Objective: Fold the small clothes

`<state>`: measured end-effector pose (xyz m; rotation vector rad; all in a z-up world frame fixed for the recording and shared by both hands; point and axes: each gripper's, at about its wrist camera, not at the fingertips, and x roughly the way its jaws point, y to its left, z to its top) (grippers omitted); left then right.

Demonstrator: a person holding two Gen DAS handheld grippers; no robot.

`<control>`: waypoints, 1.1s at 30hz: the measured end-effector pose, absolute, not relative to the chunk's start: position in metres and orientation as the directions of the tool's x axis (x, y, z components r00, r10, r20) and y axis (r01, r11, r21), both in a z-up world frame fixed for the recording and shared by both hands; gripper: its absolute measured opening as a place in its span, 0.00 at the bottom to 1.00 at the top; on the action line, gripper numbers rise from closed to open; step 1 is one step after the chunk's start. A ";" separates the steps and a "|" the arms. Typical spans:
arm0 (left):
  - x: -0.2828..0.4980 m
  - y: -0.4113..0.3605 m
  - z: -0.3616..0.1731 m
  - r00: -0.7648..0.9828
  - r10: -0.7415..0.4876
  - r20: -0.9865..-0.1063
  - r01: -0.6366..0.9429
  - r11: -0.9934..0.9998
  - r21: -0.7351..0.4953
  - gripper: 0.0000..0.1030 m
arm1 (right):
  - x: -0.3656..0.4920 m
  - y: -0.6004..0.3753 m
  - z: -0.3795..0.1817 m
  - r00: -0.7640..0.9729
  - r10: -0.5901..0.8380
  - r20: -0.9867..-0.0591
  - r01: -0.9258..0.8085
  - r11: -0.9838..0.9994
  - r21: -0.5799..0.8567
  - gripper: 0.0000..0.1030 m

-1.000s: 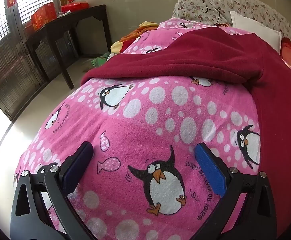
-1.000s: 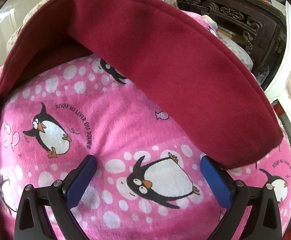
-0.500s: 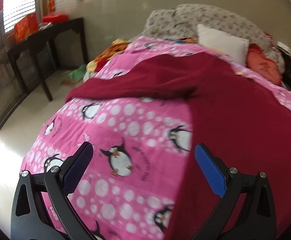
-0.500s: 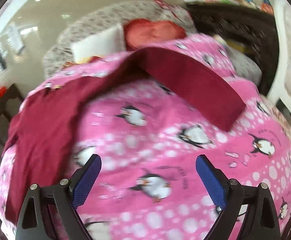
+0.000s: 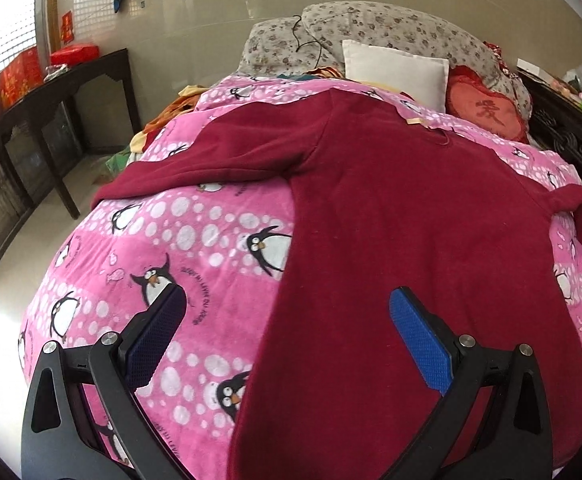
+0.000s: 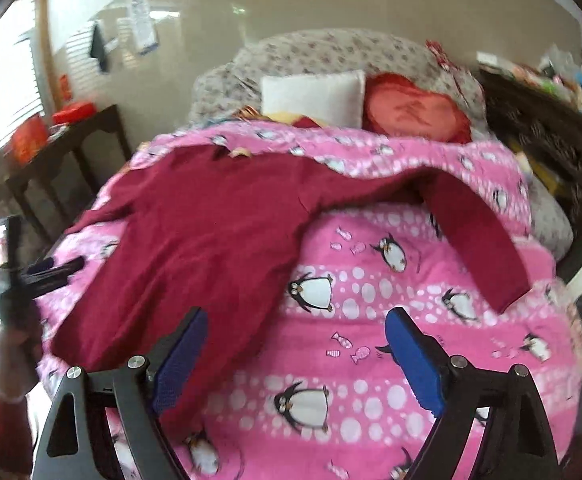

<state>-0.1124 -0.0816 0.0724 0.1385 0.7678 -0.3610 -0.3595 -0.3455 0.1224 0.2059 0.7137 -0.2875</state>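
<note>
The left gripper (image 5: pixel 287 320) is hovering above the near edge of the bed with its jaws standing wide and holding nothing. The right gripper (image 6: pixel 295 344) is hovering likewise, jaws wide and empty, though its view is blurred.

Below both grippers, the maroon long-sleeved top (image 5: pixel 411 220) is lying spread flat on the pink penguin-print blanket (image 5: pixel 179 240), hem toward the grippers and neckline toward the headboard. In the left wrist view the hem is sitting between and under the jaws. The top's left sleeve (image 5: pixel 211 164) is lying stretched outward across the blanket. The right sleeve (image 6: pixel 475 240) is bending at the elbow and trailing back toward the near side.

Judged from this layout, no fold is in place: the garment is only spread out. Both sleeves and the body folds are remaining to be done.

Farther off, a white pillow (image 5: pixel 395 72) and a red heart-shaped cushion (image 5: pixel 487 108) are resting against floral bedding (image 5: pixel 371 28) at the head. A dark side bench (image 5: pixel 59 92) is standing beside the bed on the left.
</note>
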 end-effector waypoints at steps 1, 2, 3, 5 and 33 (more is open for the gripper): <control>-0.112 -0.083 0.072 0.660 -0.270 -0.701 0.370 0.929 -0.009 0.99 | -0.363 -0.343 0.127 0.722 -0.188 -0.666 0.319 0.944 0.080 0.86; -0.113 -0.085 0.072 0.658 -0.275 -0.702 0.375 0.927 -0.011 0.99 | -0.369 -0.340 0.132 0.722 -0.187 -0.666 0.309 0.949 0.068 0.86; -0.113 -0.086 0.071 0.655 -0.277 -0.703 0.379 0.925 -0.011 0.99 | -0.372 -0.337 0.134 0.721 -0.187 -0.667 0.300 0.952 0.057 0.86; -0.114 -0.088 0.070 0.651 -0.274 -0.708 0.382 0.924 -0.006 0.99 | -0.372 -0.332 0.130 0.716 -0.178 -0.675 0.287 0.957 0.052 0.86; -0.129 -0.042 0.039 0.591 -0.246 -0.769 0.354 0.935 -0.027 0.99 | -0.309 -0.322 0.019 0.691 -0.027 -0.723 0.149 0.983 0.106 0.08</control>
